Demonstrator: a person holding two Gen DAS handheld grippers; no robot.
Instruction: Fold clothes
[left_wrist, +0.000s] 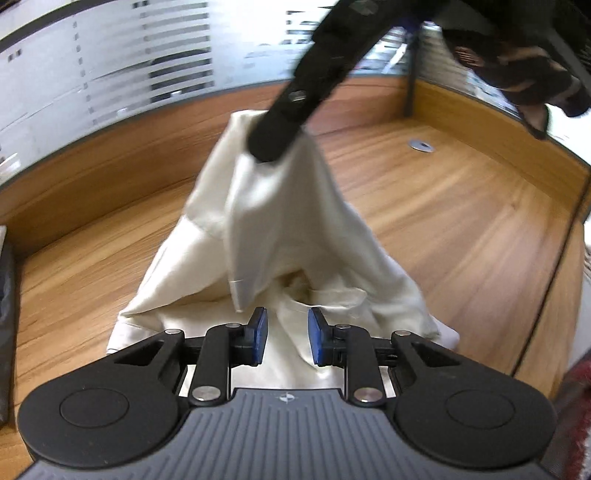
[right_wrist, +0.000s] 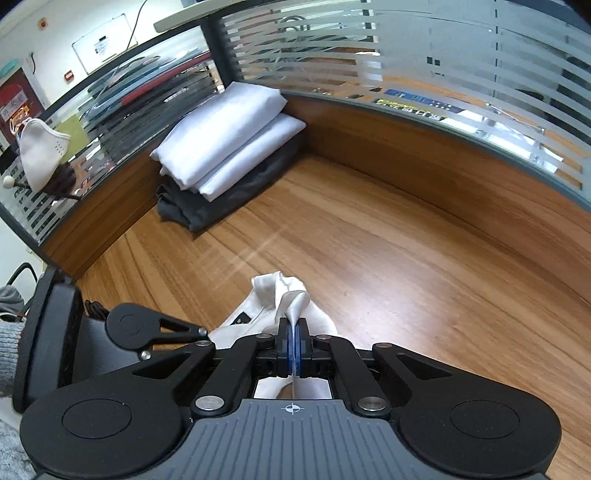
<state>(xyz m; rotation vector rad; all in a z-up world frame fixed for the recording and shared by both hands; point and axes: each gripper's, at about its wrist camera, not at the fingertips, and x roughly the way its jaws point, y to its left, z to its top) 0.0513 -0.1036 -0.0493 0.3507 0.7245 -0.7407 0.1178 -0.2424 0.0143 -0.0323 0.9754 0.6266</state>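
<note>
A cream garment (left_wrist: 258, 221) hangs in a peak over the wooden desk (left_wrist: 443, 221), its lower part bunched on the desktop. My right gripper (left_wrist: 275, 142) comes in from the upper right and holds the top of that peak. In the right wrist view the right gripper (right_wrist: 293, 347) is shut on a fold of the cream garment (right_wrist: 291, 302), and cloth sticks up between its blue pads. My left gripper (left_wrist: 287, 338) sits low at the near edge of the garment. Its blue pads stand apart, with cloth lying under the gap and nothing pinched.
A stack of folded clothes (right_wrist: 225, 147), white pieces on a dark grey one, lies in the far corner of the desk (right_wrist: 369, 240). Striped glass partitions (right_wrist: 443, 74) wall the desk's back and side. A metal cable grommet (left_wrist: 421, 144) is set into the desktop.
</note>
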